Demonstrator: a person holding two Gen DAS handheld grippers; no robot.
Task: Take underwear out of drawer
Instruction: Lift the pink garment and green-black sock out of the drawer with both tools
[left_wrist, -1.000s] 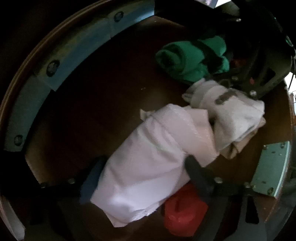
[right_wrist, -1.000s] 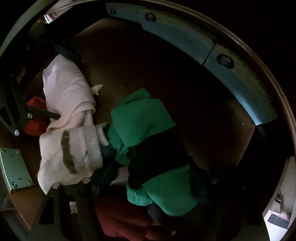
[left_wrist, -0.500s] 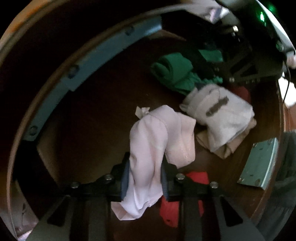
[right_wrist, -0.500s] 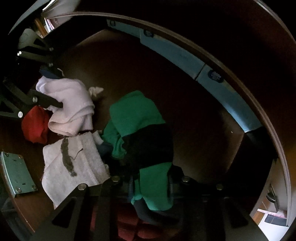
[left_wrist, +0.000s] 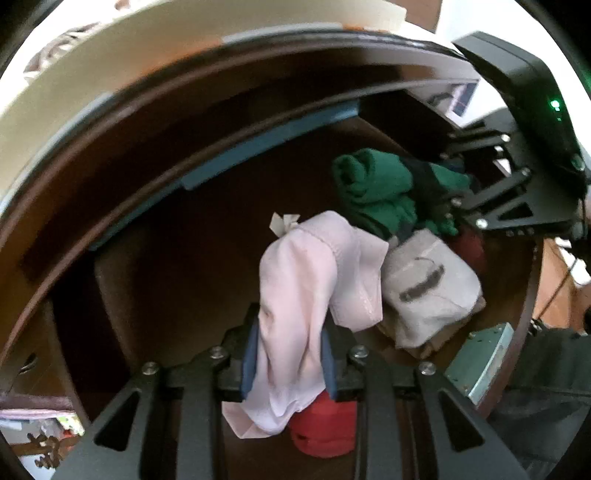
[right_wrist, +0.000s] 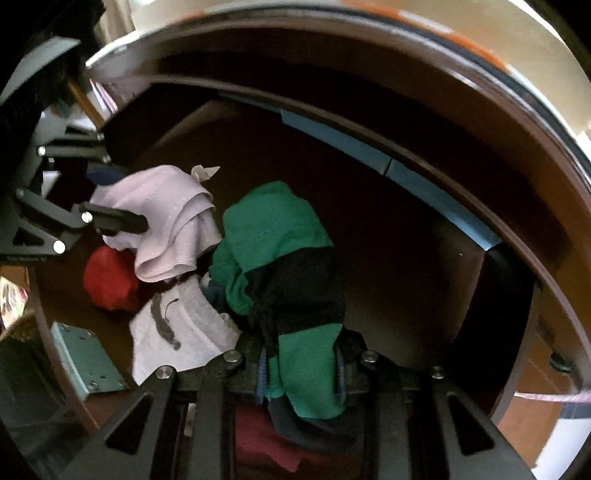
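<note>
1. Two tongs work inside one dark brown wooden drawer (left_wrist: 155, 258), each clenched on a garment.
2. Left tongs (left_wrist: 288, 354) grasp the pale pink fabric underwear (left_wrist: 303, 280); its upper part is bunched above the blue pads (left_wrist: 249, 354) and its loose end hangs below them, over a red cloth bundle (left_wrist: 325, 432) on the drawer floor.
3. Just right of the pink piece lies a white folded cloth with a grey stripe (left_wrist: 428, 288), and behind it the green rolled cloth with a black band (left_wrist: 373, 184).
4. Right tongs (right_wrist: 301, 369) clamp that green cloth (right_wrist: 273, 229) near its lower end.
5. Only the right wrist view shows a dark red cloth (right_wrist: 266, 439) under the right tongs; it also shows one finger (right_wrist: 114, 221) of the left tongs pressed against the pink underwear (right_wrist: 166, 206).
6. Only the left wrist view shows the body of the right tongs (left_wrist: 513, 210) at the far right.
</note>
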